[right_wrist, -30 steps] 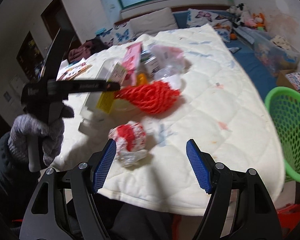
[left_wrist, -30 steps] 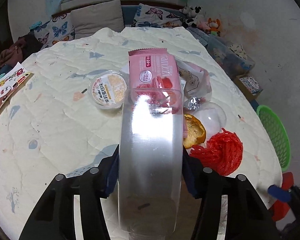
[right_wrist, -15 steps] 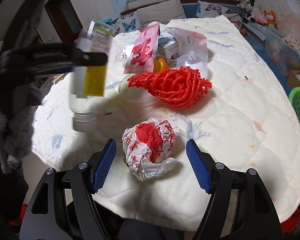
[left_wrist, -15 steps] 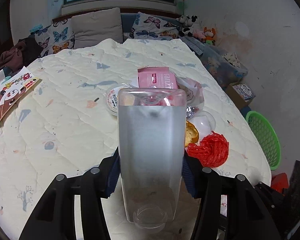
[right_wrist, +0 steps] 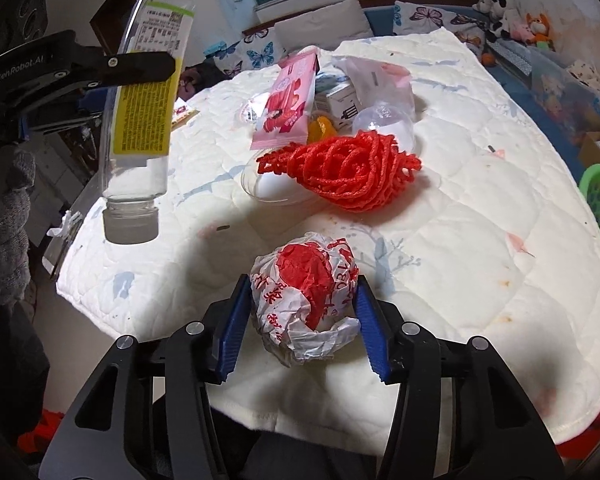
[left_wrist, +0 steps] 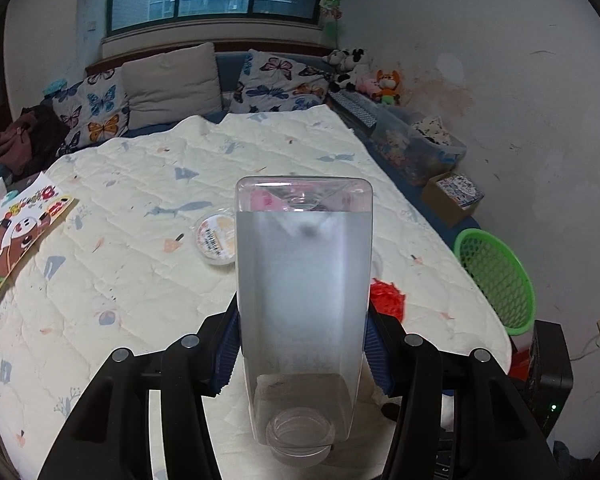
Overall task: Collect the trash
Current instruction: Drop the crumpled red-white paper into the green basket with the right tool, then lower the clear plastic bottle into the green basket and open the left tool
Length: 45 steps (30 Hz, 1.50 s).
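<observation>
The crumpled red-and-white wrapper [right_wrist: 306,300] sits on the table [right_wrist: 480,240] between the half-open right gripper [right_wrist: 300,322] blue pads, at its 12 o'clock; left gripper [left_wrist: 302,344] clamps the clear bottle [left_wrist: 304,300], cap-down.

bottle [left_wrist: 303,300] – clear glossy plastic | wrapper [right_wrist: 305,296] – crinkled paper | quilt [right_wrist: 480,240] – matt stitched cloth
</observation>
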Motion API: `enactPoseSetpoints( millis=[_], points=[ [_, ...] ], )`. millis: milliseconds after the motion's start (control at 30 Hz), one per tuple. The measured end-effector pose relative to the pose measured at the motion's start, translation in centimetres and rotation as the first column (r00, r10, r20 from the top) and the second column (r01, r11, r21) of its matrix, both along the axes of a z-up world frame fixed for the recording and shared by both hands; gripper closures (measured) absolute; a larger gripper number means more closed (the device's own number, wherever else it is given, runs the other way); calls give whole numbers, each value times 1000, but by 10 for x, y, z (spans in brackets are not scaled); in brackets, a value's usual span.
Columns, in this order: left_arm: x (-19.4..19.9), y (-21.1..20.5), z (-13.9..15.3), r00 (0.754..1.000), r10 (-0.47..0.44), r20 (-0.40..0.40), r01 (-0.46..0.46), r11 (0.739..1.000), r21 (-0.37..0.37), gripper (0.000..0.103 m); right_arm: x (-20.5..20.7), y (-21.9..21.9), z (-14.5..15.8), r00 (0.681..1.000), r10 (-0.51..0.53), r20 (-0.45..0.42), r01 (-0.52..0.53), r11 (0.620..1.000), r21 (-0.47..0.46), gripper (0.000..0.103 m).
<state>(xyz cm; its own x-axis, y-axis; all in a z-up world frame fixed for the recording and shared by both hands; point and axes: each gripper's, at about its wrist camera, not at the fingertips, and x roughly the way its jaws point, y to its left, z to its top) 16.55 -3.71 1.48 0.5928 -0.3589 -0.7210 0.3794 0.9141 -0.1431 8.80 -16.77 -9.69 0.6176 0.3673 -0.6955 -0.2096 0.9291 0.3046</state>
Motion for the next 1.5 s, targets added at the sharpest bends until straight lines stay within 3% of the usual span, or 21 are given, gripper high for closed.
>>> enactPoseSetpoints(
  millis=[233,433,600,800,1000,1267,1500],
  points=[
    [-5,-33,12,996,-89,5,89,996,-20,51,-23,-36,24,995,-79,59,78,997,28,51],
    [-3,-74,16,987,-163,-6,163,986,-23,51,-36,-103,38,964,-245,98,245,969,17,51],
    [-1,-113,18,975,-222,-15,221,975,-22,51,-40,-187,25,901,-429,68,432,901,-37,51],
    [5,-162,18,960,-279,-26,279,960,-13,51,-46,-262,-3,826,-564,6,562,823,-83,50],
    [9,-214,15,941,-336,-34,336,942,-7,51,-47,-310,-29,777,-628,-41,622,777,-99,49],
    [15,-287,6,911,-411,-31,412,911,8,51,-43,-334,-45,752,-657,-58,650,753,-105,40],
    [21,-346,-13,882,-468,-47,469,883,22,51,-55,-342,-44,743,-668,-42,663,743,-95,39]
  ],
)
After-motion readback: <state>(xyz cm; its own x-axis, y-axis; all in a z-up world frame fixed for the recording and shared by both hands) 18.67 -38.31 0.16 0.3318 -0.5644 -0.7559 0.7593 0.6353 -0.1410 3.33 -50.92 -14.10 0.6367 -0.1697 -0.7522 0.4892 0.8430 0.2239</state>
